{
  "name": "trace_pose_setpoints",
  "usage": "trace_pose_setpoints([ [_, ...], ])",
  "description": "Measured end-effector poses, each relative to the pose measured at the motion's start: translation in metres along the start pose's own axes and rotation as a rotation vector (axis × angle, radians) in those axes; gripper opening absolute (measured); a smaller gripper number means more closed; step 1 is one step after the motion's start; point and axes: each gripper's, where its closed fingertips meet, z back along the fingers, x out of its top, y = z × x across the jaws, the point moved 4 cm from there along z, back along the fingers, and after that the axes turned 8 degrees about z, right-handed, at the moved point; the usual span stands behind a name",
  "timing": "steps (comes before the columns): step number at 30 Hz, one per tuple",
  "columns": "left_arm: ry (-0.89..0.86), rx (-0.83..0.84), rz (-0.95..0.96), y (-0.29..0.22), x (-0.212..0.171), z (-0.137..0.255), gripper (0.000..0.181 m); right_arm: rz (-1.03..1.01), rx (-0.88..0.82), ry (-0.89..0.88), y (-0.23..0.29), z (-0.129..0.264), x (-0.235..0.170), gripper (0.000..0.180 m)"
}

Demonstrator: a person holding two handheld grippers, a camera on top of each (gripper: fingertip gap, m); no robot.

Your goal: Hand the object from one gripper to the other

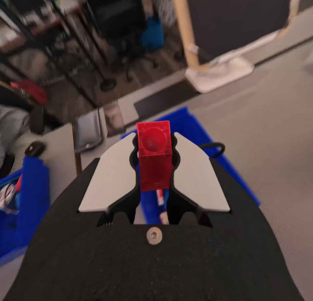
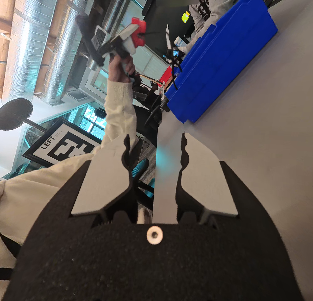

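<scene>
1. The left claw (image 1: 154,150) is closed on a red translucent block (image 1: 154,155), which stands between its fingers with its far end poking past the tips; a round dome shows on the block's upper face.
2. The right claw (image 2: 156,150) gapes wide with nothing between its fingers.
3. Well ahead of the right claw and up to its left, a hand (image 2: 121,69) in a cream sleeve (image 2: 121,106) holds the left claw aloft with the block.
4. A framed black-and-white sign (image 2: 62,145) carries lettering; the sleeve cuts it off.
5. Blue bins (image 2: 225,58) sit on the grey worktop (image 2: 254,140) ahead to the right.
6. The left view's background is blurred.
</scene>
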Motion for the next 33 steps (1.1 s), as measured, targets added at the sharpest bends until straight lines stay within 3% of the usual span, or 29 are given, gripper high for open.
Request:
trace_pose_setpoints([
  [2, 0.206, 0.044, -0.013, 0.028, -0.013, -0.016, 0.036, 0.008, -0.007, 0.024, -0.001, -0.003, -0.003, 0.057],
  [6, 0.379, -0.117, 0.195, 0.042, -0.026, -0.036, 0.036, 0.016, -0.016, 0.067, -0.002, -0.009, -0.011, 0.057],
  [9, 0.645, -0.076, 0.133, 0.054, -0.062, -0.042, 0.036, 0.011, -0.021, 0.077, -0.003, -0.009, -0.014, 0.057],
  [11, 0.805, -0.203, 0.182, 0.047, -0.084, -0.04, 0.036, 0.003, -0.023, 0.081, -0.005, -0.008, -0.016, 0.056],
  [14, 0.846, -0.33, 0.245, 0.041, -0.096, -0.039, 0.036, -0.013, -0.018, 0.069, -0.007, -0.007, -0.015, 0.055],
  [17, 0.606, -0.555, 0.274, 0.013, -0.068, -0.034, 0.036, -0.006, -0.007, 0.065, -0.005, -0.007, -0.014, 0.055],
  [19, 0.382, -0.696, 0.184, -0.03, -0.04, -0.021, 0.036, 0.024, -0.007, 0.058, -0.003, -0.009, -0.012, 0.058],
  [23, 0.021, -0.561, -0.262, -0.134, -0.017, -0.01, 0.036, 0.015, 0.05, 0.006, -0.004, -0.021, -0.001, 0.065],
  [28, -0.202, -0.683, -0.525, -0.265, -0.014, 0.004, 0.036, -0.219, 0.461, -0.047, 0.023, -0.05, 0.036, 0.089],
  [30, -0.26, -0.729, -0.562, -0.297, -0.013, 0.006, 0.036, -0.273, 0.639, -0.075, 0.042, -0.054, 0.046, 0.094],
  [33, -0.304, -0.763, -0.637, -0.327, -0.016, 0.006, 0.036, -0.252, 0.735, -0.072, 0.057, -0.059, 0.041, 0.1],
])
